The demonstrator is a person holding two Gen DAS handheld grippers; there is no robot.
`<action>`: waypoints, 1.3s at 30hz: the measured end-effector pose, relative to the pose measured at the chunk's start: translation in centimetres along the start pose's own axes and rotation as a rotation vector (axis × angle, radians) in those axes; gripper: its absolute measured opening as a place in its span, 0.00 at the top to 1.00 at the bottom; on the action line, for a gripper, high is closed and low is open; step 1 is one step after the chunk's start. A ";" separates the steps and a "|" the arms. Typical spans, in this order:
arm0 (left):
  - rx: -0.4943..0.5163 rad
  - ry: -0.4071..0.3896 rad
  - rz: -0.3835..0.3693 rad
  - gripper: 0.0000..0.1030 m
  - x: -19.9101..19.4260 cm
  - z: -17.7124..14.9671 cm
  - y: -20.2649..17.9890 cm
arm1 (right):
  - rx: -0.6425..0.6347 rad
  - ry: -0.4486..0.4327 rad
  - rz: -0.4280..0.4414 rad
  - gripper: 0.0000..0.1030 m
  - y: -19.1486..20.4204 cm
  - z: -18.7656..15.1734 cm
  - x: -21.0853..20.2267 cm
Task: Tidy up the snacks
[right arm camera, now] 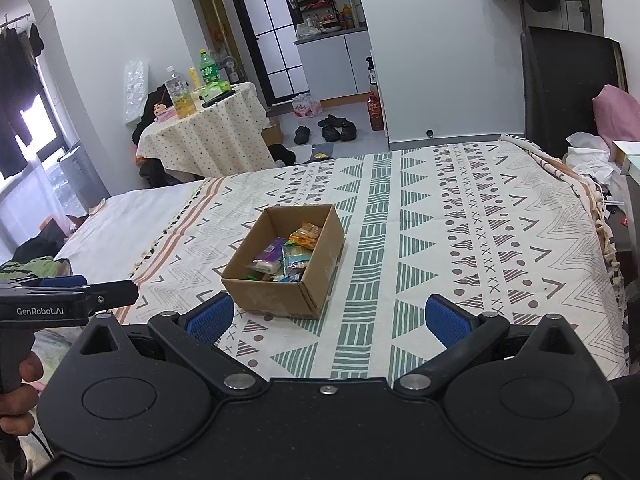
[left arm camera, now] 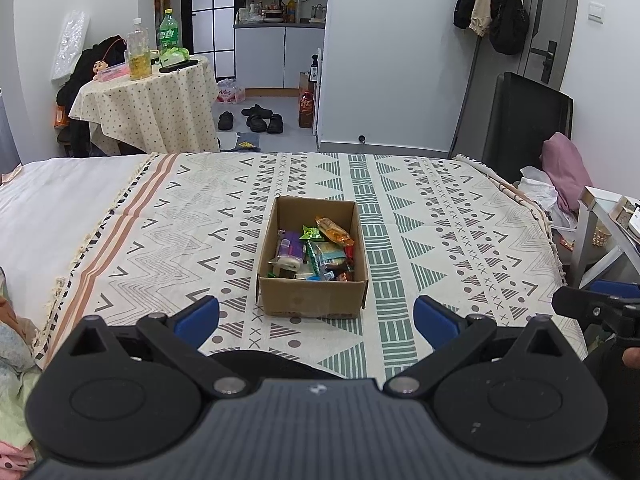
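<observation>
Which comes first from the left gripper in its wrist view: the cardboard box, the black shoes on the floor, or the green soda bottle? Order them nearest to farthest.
Measured from the left gripper, jaws open:
1. Cardboard box, dead ahead on the patterned bedspread.
2. Black shoes, on the floor past the bed's far edge, slightly left.
3. Green soda bottle, on the round table at far left.

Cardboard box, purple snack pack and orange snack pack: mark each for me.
cardboard box (left arm camera: 312, 300), left wrist view, on its near outer wall.
purple snack pack (left arm camera: 291, 245), left wrist view, on its face.
orange snack pack (right arm camera: 306, 235), right wrist view, on its wrapper.
</observation>
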State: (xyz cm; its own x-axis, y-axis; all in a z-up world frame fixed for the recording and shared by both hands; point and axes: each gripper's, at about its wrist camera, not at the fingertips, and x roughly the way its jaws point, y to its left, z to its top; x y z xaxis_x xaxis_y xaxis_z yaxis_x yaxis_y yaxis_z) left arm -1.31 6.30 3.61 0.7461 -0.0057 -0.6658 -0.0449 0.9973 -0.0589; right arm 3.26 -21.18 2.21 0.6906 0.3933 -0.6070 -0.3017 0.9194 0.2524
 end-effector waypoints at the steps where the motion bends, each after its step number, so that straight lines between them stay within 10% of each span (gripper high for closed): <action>1: 0.000 0.000 -0.001 0.00 0.0 0.0 0.0 | 0.002 0.001 0.001 0.00 -0.1 0.0 0.0; 39: -0.002 -0.001 -0.007 0.00 0.1 -0.3 -0.3 | -0.003 -0.003 0.003 0.00 0.0 -0.1 -0.1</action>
State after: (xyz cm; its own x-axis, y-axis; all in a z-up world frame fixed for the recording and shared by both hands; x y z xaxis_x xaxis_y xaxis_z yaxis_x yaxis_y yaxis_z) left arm -1.38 5.93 3.35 0.7472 -0.0129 -0.6645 -0.0411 0.9970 -0.0656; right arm 3.09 -21.26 2.17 0.6916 0.3960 -0.6041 -0.3061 0.9182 0.2516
